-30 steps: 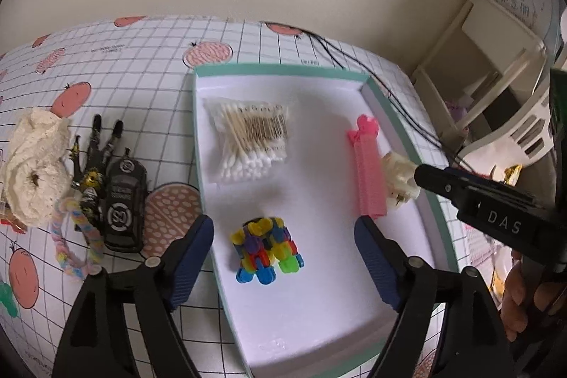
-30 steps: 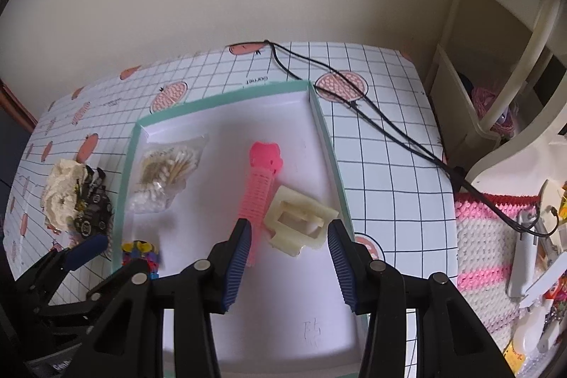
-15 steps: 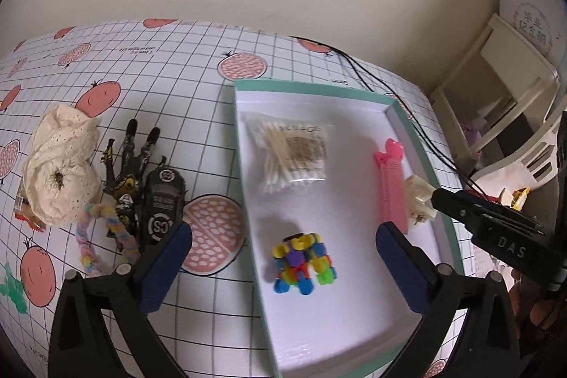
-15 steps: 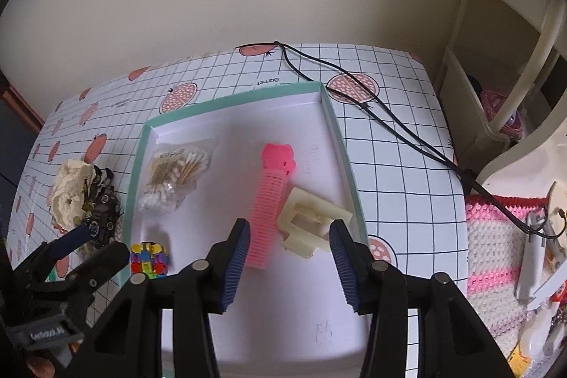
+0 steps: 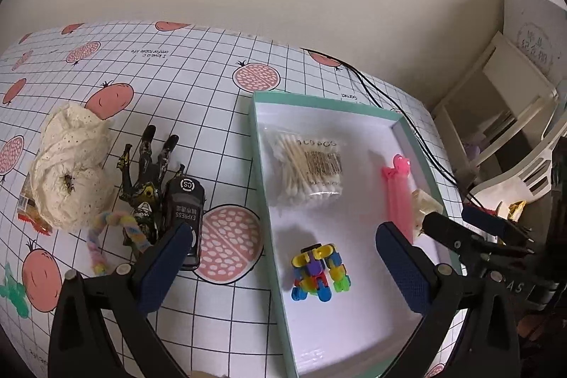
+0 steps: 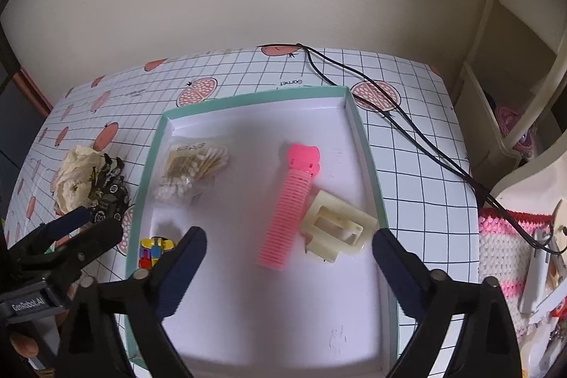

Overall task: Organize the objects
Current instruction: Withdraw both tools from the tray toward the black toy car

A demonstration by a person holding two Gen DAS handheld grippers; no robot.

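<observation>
A teal-rimmed white tray [image 5: 260, 165] [image 6: 368, 165] holds a bag of cotton swabs [image 5: 308, 169] [image 6: 193, 170], a colourful block toy [image 5: 319, 271] [image 6: 154, 250], a pink comb [image 5: 398, 186] [image 6: 292, 204] and a cream clip [image 5: 425, 204] [image 6: 336, 229]. My left gripper [image 5: 281, 236] stands open above the tray's left rim, holding nothing. My right gripper [image 6: 288, 238] hovers over the comb and clip, which lie free below its opening jaws. Left of the tray lie a cream lace scrunchie [image 5: 71, 172], a black figure [image 5: 145, 179], a black toy car [image 5: 186, 215] and a pastel rope [image 5: 117, 229].
Black cables [image 6: 407, 126] run across the checked tablecloth right of the tray. A white shelf unit [image 6: 514, 101] stands at the table's right end, with a pink-and-white crocheted mat [image 6: 506, 247] in front of it. The wall rises directly behind the table.
My left gripper has drifted left, bringing the scrunchie, figure and car nearer its left finger, and its jaws have widened. My right gripper's jaws have spread from narrow to wide above the comb and clip.
</observation>
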